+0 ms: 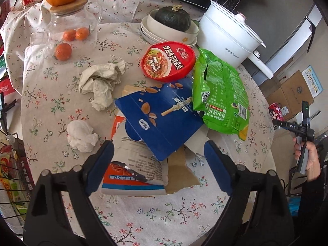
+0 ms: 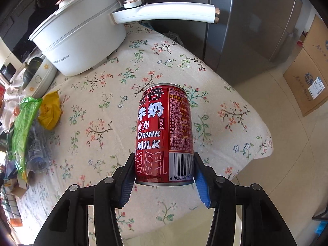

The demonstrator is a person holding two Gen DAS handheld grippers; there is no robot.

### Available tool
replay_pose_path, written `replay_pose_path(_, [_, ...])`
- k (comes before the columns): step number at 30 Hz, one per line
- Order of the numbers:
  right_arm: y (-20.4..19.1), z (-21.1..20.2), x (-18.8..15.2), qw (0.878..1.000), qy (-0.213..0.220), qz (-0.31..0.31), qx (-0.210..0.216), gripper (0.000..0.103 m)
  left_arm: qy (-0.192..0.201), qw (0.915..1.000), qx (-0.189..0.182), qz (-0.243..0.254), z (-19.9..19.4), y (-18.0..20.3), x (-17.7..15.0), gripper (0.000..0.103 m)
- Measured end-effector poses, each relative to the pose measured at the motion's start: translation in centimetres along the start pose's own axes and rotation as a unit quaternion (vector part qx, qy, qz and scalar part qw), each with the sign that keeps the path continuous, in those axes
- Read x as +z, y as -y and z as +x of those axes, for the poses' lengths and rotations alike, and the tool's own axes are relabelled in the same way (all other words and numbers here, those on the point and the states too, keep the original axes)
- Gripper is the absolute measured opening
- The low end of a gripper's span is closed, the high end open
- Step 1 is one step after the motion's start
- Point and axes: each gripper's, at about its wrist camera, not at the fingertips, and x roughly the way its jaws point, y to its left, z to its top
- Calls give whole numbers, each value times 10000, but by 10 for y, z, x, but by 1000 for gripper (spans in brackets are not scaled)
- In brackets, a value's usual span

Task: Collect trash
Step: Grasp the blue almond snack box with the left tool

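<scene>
Here the red milk can (image 2: 164, 135) sits clamped between the right hand-held gripper (image 2: 164, 171).

Glossy red metal milk can (image 2: 164, 135), matt floral cloth table cover (image 2: 92, 110), shiny crinkled green plastic snack bag (image 1: 220, 94), smooth blue cardboard box (image 1: 162, 119), crumpled white paper tissue (image 1: 82, 136), brushed steel fridge door (image 2: 246, 20)

Red milk can (image 2: 164, 135), white lettering; cream floral tablecloth (image 2: 98, 110); blue box (image 1: 162, 116); green bag (image 1: 221, 94); white pot (image 2: 80, 39).
</scene>
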Motion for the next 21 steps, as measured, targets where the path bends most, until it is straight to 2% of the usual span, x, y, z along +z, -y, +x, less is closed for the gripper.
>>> replay_pose_path(3, [-19, -16, -18, 9999, 6, -128, 90, 53, 61, 9975, -297, -640, 7, -17, 4, 82])
replay_pose_path(6, [-33, -33, -37, 9997, 29, -177, 181, 53, 74, 9898, -664, -1262, 18, -29, 6, 76])
replay_pose_path(10, [-50, -53, -62, 9992, 74, -211, 340, 53, 196, 9811, -906, -1698, 30, -31, 10, 70])
replay_pose_path(13, [-65, -67, -82, 9985, 120, -291, 448, 53, 196, 9777, -900, -1886, 39, -30, 13, 52])
replay_pose_path(15, [-70, -75, -93, 9979, 174, -301, 551, 53, 220, 9747, -868, -2046, 40, -30, 12, 31])
replay_pose_path(16, [-73, -78, -98, 9975, 209, -282, 612, 53, 265, 9714, -990, -2141, 37, -32, 12, 26])
replay_pose_path(17, [-76, -83, -104, 9971, 241, -278, 664, 53, 323, 9681, -1113, -2221, 33, -30, 12, 17])
replay_pose_path(19, [-79, -88, -113, 9965, 304, -257, 730, 53, 484, 9658, -1257, -2216, 20, -25, 12, 13])
replay_pose_path(21, [-78, -89, -119, 9965, 323, -227, 743, 53, 669, 9683, -1275, -2040, 5, -16, 13, 6])
